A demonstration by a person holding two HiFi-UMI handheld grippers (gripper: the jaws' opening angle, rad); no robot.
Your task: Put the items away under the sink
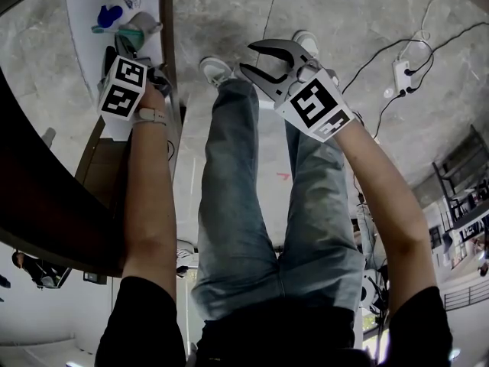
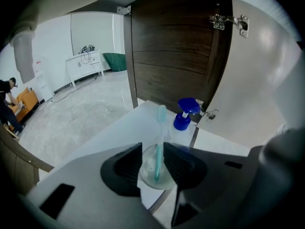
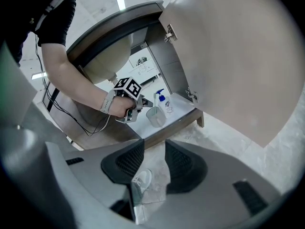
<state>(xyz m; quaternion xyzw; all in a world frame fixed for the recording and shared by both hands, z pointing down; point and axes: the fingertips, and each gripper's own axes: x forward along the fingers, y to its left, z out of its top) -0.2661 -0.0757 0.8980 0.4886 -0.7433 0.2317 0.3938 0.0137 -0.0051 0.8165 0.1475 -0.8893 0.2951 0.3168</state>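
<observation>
A clear cup (image 2: 155, 175) with a teal toothbrush (image 2: 159, 132) in it stands on the white shelf (image 2: 109, 132) of the cabinet under the sink. My left gripper (image 2: 153, 149) is open, its jaws on either side of the cup's rim, not pressing it. A blue-pump soap bottle (image 2: 185, 116) stands just behind the cup. The right gripper view shows the same cup (image 3: 156, 117), bottle (image 3: 163, 100) and left gripper (image 3: 145, 104) from outside. My right gripper (image 3: 154, 149) hangs open and empty over the floor, away from the cabinet.
The cabinet door (image 3: 238, 56) stands swung open on the right. The sink basin (image 3: 107, 56) bulges above the shelf. My legs and a white shoe (image 3: 143, 178) are below the right gripper. Cables and a power strip (image 1: 401, 75) lie on the stone floor.
</observation>
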